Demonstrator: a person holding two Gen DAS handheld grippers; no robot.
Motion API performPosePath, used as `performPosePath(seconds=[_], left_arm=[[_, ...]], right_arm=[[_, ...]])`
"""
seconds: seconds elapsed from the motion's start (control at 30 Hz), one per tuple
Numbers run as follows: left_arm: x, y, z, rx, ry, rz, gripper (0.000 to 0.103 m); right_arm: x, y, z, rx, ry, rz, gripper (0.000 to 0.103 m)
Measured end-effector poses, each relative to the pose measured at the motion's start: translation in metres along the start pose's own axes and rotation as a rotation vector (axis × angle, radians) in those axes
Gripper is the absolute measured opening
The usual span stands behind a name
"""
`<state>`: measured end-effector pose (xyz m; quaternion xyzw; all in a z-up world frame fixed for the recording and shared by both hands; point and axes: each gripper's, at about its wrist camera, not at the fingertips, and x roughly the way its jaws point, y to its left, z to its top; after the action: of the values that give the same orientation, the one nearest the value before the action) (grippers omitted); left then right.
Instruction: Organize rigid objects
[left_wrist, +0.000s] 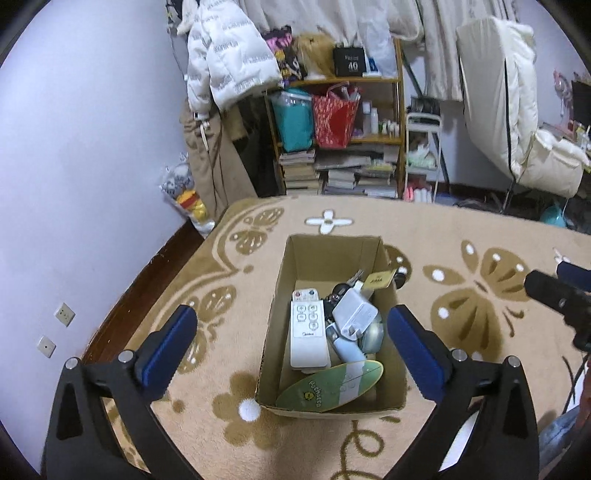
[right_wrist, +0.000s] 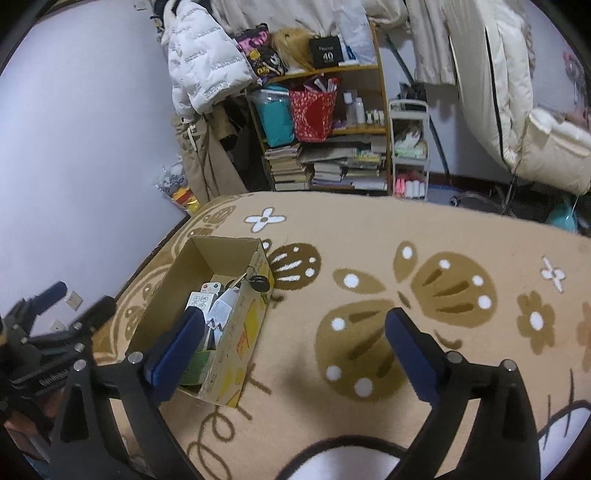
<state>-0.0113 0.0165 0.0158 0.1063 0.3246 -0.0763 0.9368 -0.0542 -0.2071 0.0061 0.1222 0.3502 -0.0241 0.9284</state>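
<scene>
An open cardboard box (left_wrist: 291, 295) (right_wrist: 236, 343) stands on the patterned rug. Inside lie a white remote control (left_wrist: 308, 328) (right_wrist: 201, 301), a white charger plug (left_wrist: 356, 314), a green oval board (left_wrist: 330, 386), a grey mouse-like piece (left_wrist: 373, 334) and keys with a tag (left_wrist: 378, 280). A black key fob (right_wrist: 259, 283) hangs over the box's right wall. My left gripper (left_wrist: 291, 345) hovers above the box, open, with nothing between its fingers. My right gripper (right_wrist: 291, 350) is open and empty over bare rug, to the right of the box.
The beige rug (right_wrist: 406, 236) with brown butterflies spreads right of the box. A bookshelf (left_wrist: 397, 122) with books and bags stands behind it, beside a white cart (left_wrist: 423, 155), hanging coats (left_wrist: 225, 59) and a folded mattress (left_wrist: 495, 92). The wall (left_wrist: 74, 166) runs along the left.
</scene>
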Motion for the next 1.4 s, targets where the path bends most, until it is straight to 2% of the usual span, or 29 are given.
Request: performPosePath(seconds=[0.2,0.4,0.6,0.8,0.93,1.1,1.4], left_arm=[[-0.025,0.011,-0.007,-0.043,-0.04,-0.017,0.102],[-0.044,0.014,-0.012,-0.05,-0.08,-0.029,0.102],[-0.05,0.009,-0.019,-0.035,-0.095,-0.053,0.102],[-0.043,0.004,-0.023,-0.018,-0.085,-0.049,0.102],[-0.036,0.006,-0.024,-0.038,-0.049,-0.052,0.102],[-0.031,0.002,-0.027,-0.005,-0.046,-0.026,0.102],[-0.024,0.002,-0.029,-0.012,-0.03,-0.035,0.102]], right_arm=[[-0.019,0.002,-0.008,-0.012,-0.054,-0.003,0.103],[-0.034,0.003,-0.017,-0.009,-0.122,-0.006,0.103],[-0.037,0.004,-0.025,-0.017,-0.147,-0.008,0.103],[-0.029,0.003,-0.036,-0.028,-0.154,-0.035,0.103],[-0.022,0.001,-0.039,-0.029,-0.142,-0.036,0.103],[-0.019,0.003,-0.041,-0.041,-0.137,-0.055,0.103],[-0.014,0.0,-0.043,-0.023,-0.127,-0.068,0.103]])
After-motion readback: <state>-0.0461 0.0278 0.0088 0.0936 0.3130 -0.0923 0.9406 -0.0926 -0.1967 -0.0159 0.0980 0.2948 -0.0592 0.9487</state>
